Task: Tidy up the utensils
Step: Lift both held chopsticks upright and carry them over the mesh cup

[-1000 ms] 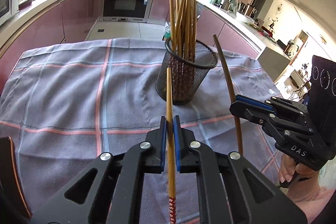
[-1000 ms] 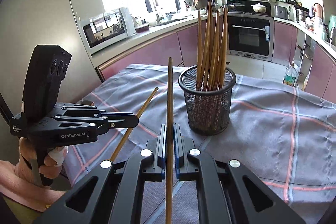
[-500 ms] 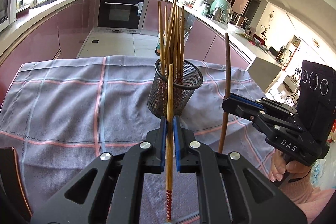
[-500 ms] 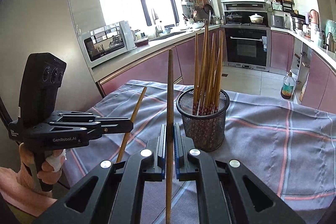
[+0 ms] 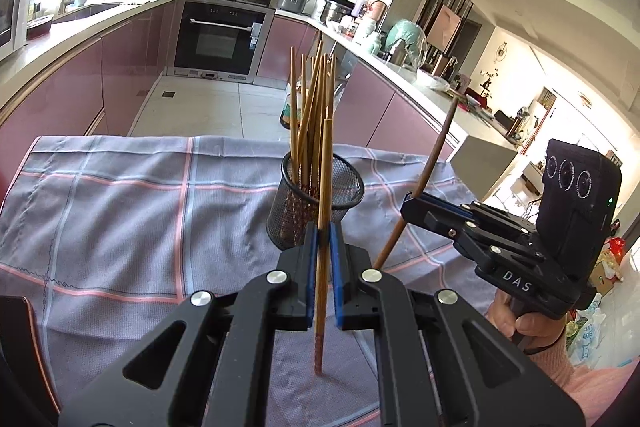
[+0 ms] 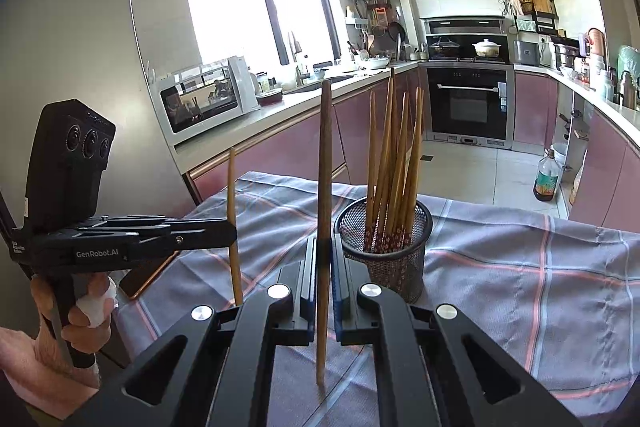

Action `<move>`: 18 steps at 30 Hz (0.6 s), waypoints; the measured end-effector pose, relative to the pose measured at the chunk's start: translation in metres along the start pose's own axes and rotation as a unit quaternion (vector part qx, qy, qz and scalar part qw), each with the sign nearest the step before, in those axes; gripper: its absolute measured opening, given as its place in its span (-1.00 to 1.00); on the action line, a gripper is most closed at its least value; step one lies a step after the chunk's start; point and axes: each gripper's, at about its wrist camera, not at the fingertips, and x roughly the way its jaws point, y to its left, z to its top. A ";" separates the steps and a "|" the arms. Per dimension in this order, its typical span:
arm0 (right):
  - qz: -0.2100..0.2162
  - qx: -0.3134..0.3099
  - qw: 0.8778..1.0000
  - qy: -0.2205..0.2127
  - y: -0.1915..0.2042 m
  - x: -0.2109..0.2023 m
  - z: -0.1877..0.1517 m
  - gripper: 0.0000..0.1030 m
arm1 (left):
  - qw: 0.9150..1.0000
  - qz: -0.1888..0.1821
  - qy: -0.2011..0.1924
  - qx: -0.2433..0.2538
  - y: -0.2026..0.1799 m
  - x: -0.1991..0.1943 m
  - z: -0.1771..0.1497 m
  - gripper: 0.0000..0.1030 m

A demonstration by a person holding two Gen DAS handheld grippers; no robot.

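Evidently both grippers (image 5: 323,243) (image 6: 324,259) clenched one upright chopstick (image 5: 322,211) (image 6: 323,187) each, near the holder (image 5: 320,203). Light, stiff, slippery sticks probably needed mid-shaft grips.

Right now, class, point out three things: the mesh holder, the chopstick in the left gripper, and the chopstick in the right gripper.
mesh holder (image 5: 280,223), left wrist view, on its wire wall.
left gripper's chopstick (image 5: 325,163), left wrist view, upper shaft.
right gripper's chopstick (image 6: 325,155), right wrist view, upper shaft.

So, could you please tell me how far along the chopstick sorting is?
Mostly done: a bundle of chopsticks already stands in the mesh holder. In hand: the left claw grips a light chopstick, the right claw a dark chopstick. Left: dropping both into the holder.
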 end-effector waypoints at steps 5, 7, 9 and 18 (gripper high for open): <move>-0.001 -0.005 1.000 -0.008 0.001 -0.002 0.006 -0.89 | 1.000 -0.005 -0.014 0.003 -0.005 -0.007 0.009 -0.86; -0.003 -0.007 1.000 -0.011 0.001 -0.002 0.008 -0.89 | 1.000 -0.006 -0.017 0.003 -0.006 -0.008 0.012 -0.86; -0.003 -0.008 1.000 -0.014 0.001 -0.003 0.010 -0.89 | 1.000 -0.006 -0.020 0.004 -0.008 -0.010 0.015 -0.86; -0.008 -0.009 1.000 -0.021 -0.002 -0.005 0.015 -0.89 | 1.000 -0.005 -0.027 0.007 -0.012 -0.008 0.024 -0.86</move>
